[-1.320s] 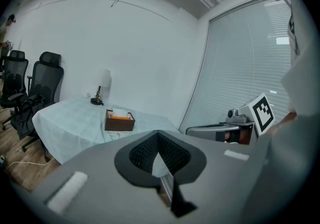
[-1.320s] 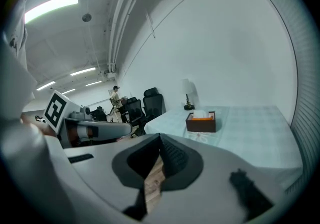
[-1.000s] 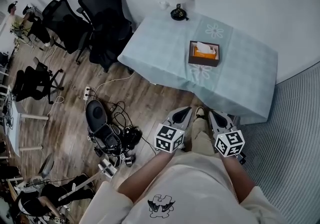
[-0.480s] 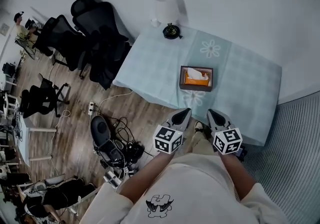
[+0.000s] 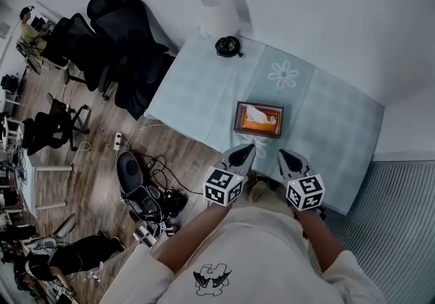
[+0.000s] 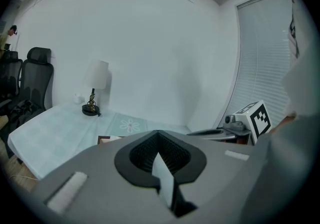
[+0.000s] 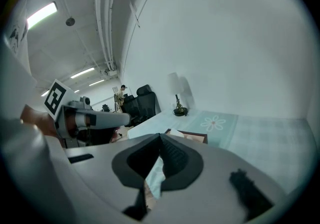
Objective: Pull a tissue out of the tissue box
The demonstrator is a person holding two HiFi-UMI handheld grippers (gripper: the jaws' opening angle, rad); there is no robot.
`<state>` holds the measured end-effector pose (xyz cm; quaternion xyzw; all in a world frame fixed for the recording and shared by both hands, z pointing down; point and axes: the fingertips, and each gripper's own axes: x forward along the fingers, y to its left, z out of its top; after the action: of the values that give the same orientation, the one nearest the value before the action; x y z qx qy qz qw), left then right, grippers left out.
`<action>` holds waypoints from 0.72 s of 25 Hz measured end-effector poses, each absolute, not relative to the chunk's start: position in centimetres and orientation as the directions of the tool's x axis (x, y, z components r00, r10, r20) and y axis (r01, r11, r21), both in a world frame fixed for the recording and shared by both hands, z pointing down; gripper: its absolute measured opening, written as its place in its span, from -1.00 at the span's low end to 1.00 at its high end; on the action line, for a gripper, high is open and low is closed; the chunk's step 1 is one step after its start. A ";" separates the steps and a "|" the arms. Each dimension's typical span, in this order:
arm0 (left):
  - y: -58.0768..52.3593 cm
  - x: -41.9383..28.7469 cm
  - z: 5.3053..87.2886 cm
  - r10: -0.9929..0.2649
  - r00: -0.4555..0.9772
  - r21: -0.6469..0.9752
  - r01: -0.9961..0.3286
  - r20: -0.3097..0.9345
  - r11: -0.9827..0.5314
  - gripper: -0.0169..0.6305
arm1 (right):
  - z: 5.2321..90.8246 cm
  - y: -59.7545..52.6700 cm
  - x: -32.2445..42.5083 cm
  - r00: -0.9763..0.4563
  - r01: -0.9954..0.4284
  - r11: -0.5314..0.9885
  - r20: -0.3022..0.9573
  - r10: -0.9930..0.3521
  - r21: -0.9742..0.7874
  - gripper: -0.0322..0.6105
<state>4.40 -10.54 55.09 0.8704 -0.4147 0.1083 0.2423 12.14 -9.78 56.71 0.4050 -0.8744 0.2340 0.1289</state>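
Note:
A brown tissue box (image 5: 258,120) with a white tissue (image 5: 254,114) sticking up stands on the table (image 5: 326,126), which wears a pale green checked cloth. Both grippers hover short of the table's near edge, side by side and pointing at the box. My left gripper (image 5: 247,149) is shut and holds nothing. My right gripper (image 5: 281,154) is also shut and empty. In the left gripper view the box (image 6: 106,139) peeks over the closed jaws of the left gripper (image 6: 158,132). In the right gripper view the box (image 7: 192,136) lies just beyond the right gripper (image 7: 161,136).
A table lamp (image 5: 225,25) stands at the table's far left corner. Black office chairs (image 5: 126,37) crowd the floor left of the table. Cables and gear (image 5: 146,187) lie on the wood floor. A ribbed wall panel (image 5: 401,228) runs along the right. A person (image 5: 28,27) sits far left.
The view has closed in on the table: the box and cloth lie nearer to both grippers than before. Both grippers stayed shut and side by side.

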 end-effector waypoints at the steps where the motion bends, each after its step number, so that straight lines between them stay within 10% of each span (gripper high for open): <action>1: -11.0 4.3 55.1 -0.666 0.636 0.334 -0.772 0.390 -0.541 -0.93 | 56.9 -10.1 12.0 -0.636 -0.771 0.561 0.420 -0.648 -0.302 -0.87; 18: -14.8 2.0 57.4 -0.624 0.657 0.343 -0.753 0.423 -0.561 -0.93 | 57.0 -13.6 10.0 -0.593 -0.799 0.553 0.460 -0.661 -0.236 -0.87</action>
<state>1.97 -14.82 57.42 0.8742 -0.3938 0.1275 0.2536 9.99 -13.62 57.03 0.4212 -0.8663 0.2146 0.1614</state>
